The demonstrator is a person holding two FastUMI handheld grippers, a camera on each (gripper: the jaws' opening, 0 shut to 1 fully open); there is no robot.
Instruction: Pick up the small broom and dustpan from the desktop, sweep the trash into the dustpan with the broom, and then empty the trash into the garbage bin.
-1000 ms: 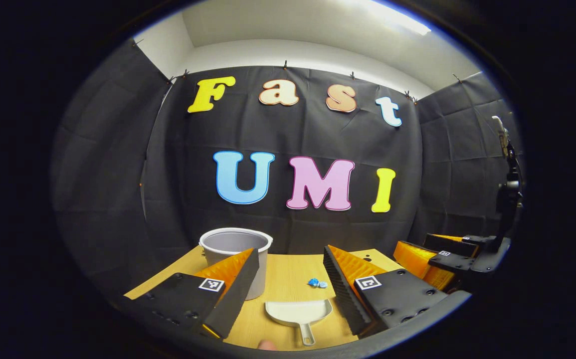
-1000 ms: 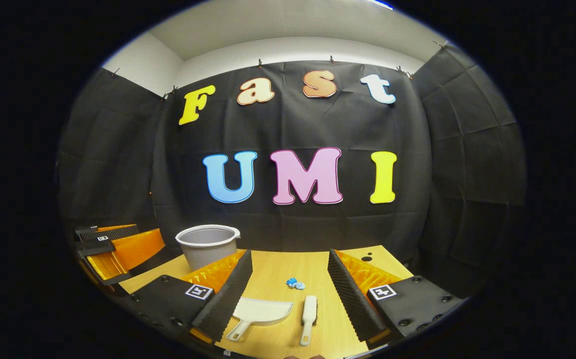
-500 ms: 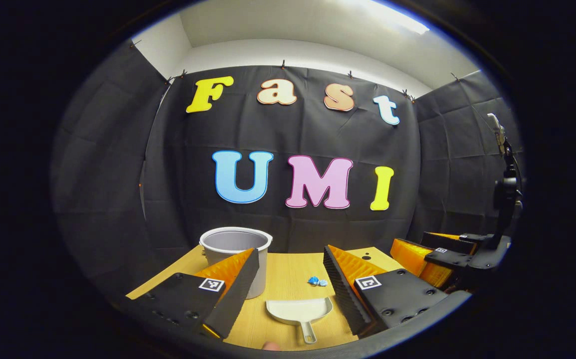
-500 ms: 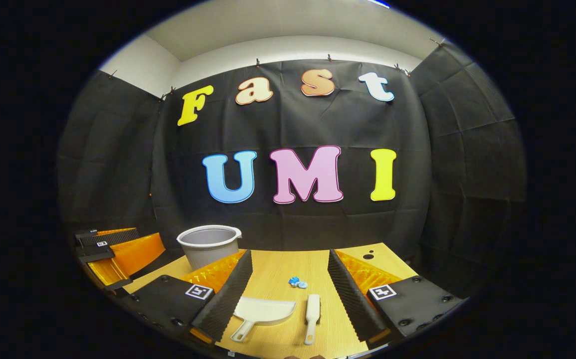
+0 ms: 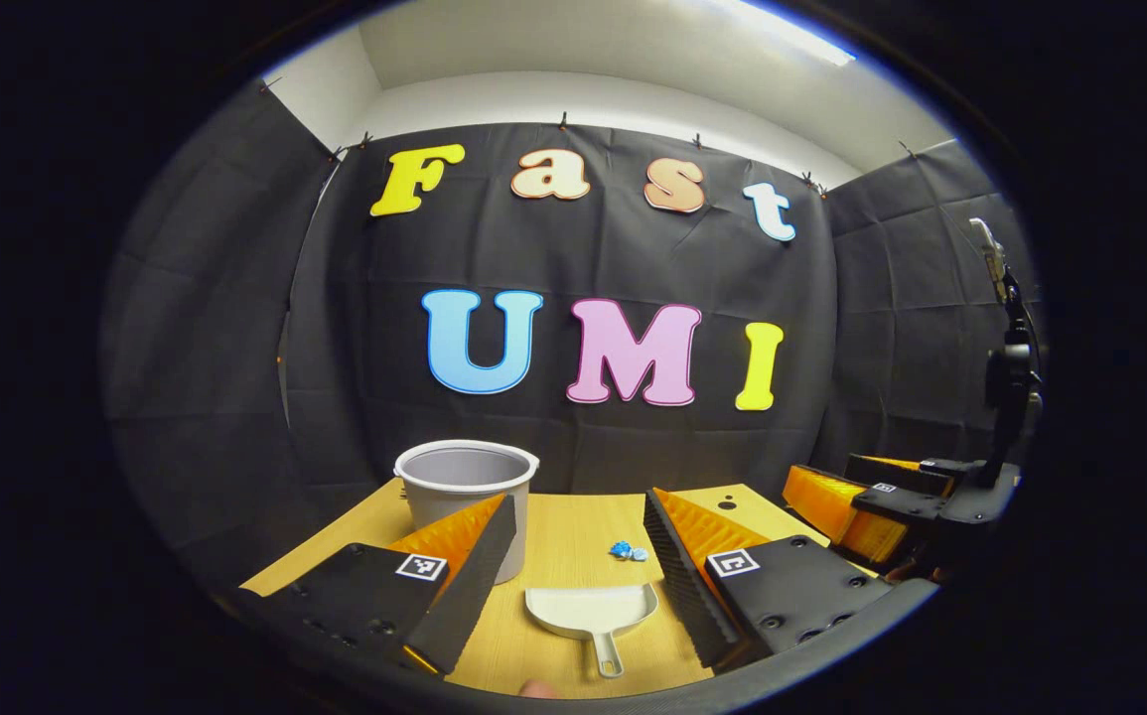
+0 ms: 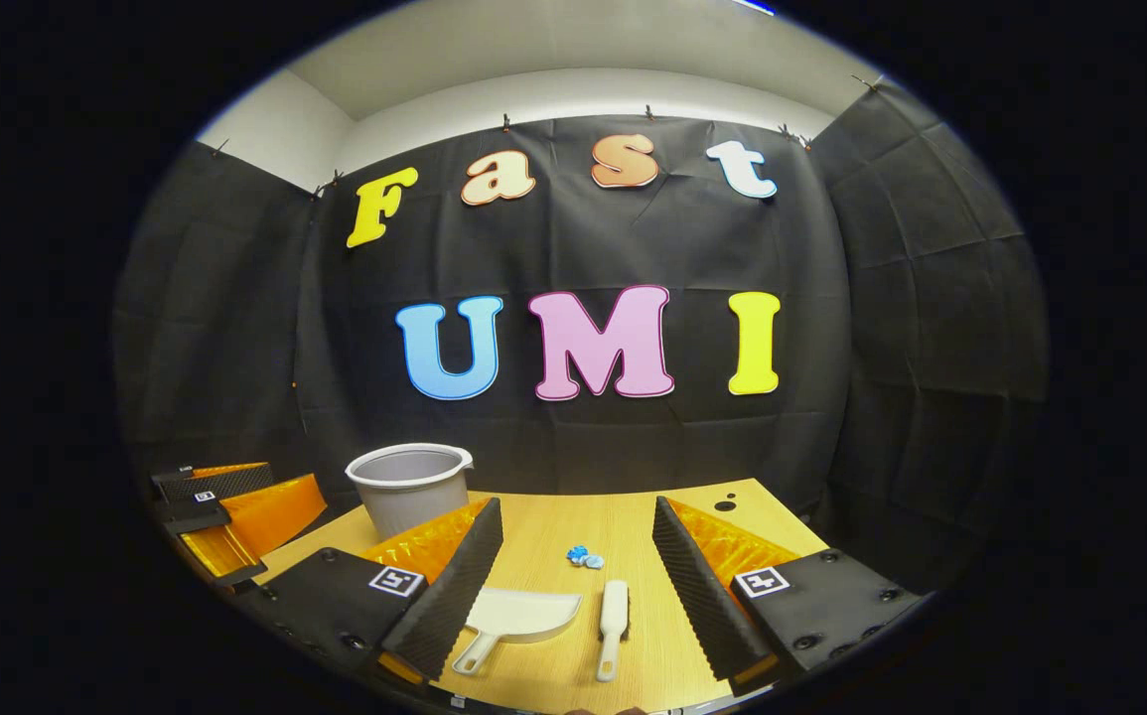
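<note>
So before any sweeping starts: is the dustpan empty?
Empty. The dustpan lies flat on the desktop with a bare scoop; the blue trash sits apart, beyond it.

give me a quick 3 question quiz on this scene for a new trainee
1. True or false: the left gripper is shut on the dustpan.
2. Which lies nearest the bin in the right gripper view? A) broom B) dustpan C) trash
3. Fill in: the trash lies on the desk, beyond the dustpan and the ____.

Key
1. False. Both grippers are open above the desk and hold nothing; the right gripper is lined up over the broom.
2. B. The dustpan lies toward the bin's side, with the broom on its other side.
3. broom
</note>
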